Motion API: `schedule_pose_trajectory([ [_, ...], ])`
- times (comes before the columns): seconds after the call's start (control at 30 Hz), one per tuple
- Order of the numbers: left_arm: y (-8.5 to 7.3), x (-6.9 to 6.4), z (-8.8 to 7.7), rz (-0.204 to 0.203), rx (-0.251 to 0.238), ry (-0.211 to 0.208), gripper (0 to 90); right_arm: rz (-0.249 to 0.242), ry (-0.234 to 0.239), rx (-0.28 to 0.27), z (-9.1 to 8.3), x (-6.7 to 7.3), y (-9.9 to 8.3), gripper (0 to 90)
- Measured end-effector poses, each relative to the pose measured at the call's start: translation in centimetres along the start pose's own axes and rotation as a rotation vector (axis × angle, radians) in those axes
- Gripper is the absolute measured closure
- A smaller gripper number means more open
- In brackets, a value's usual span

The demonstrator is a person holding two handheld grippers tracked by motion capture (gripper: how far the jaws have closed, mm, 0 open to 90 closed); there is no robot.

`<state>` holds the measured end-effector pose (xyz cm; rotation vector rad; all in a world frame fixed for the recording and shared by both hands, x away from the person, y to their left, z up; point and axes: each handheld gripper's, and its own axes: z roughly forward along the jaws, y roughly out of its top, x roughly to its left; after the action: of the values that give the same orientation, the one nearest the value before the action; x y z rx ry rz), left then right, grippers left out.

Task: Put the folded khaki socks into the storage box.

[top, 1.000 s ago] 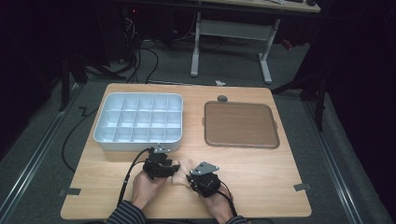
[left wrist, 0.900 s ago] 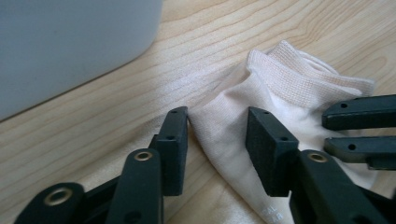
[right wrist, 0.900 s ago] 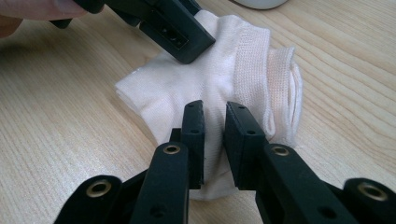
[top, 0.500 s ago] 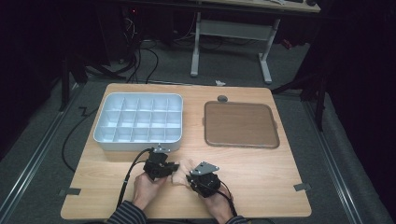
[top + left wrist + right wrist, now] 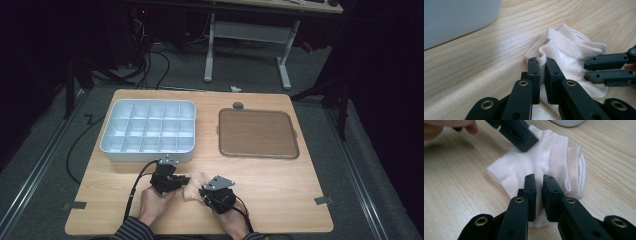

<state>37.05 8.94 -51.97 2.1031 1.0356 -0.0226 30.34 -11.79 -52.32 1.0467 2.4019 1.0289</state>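
A small white sock (image 5: 194, 184) lies crumpled on the wooden table (image 5: 280, 185) near its front edge, between my two grippers. In the left gripper view, my left gripper (image 5: 542, 63) is shut on a raised fold of the sock (image 5: 571, 47) at its edge. My right gripper (image 5: 538, 180) is shut on the sock (image 5: 541, 157) from the opposite side, with cloth pinched in the narrow gap between its jaws. In the high view, the left gripper (image 5: 185, 181) and right gripper (image 5: 203, 192) nearly meet over the sock, each held by a hand.
A pale grey divided bin (image 5: 114, 145) with several empty compartments stands just behind the left gripper. A flat brown tray (image 5: 257, 134) lies at the back right, with a small dark round object (image 5: 238, 105) behind it. Cables trail off the table's front left.
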Motion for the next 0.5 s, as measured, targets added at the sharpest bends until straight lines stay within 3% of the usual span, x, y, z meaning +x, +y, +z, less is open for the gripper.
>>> schedule_pose_trajectory([
  [0.27, 0.0, -0.2, 0.1, 0.012, 0.007, -0.015, 84.6, 0.044, 0.012, -0.060, -0.8, -0.8, 1.8, 85.0],
  [0.5, 0.0, -0.3, -0.2, 0.020, 0.012, -0.022, 84.6, 0.051, 0.000, -0.018, 0.4, -1.0, 2.5, 86.0],
])
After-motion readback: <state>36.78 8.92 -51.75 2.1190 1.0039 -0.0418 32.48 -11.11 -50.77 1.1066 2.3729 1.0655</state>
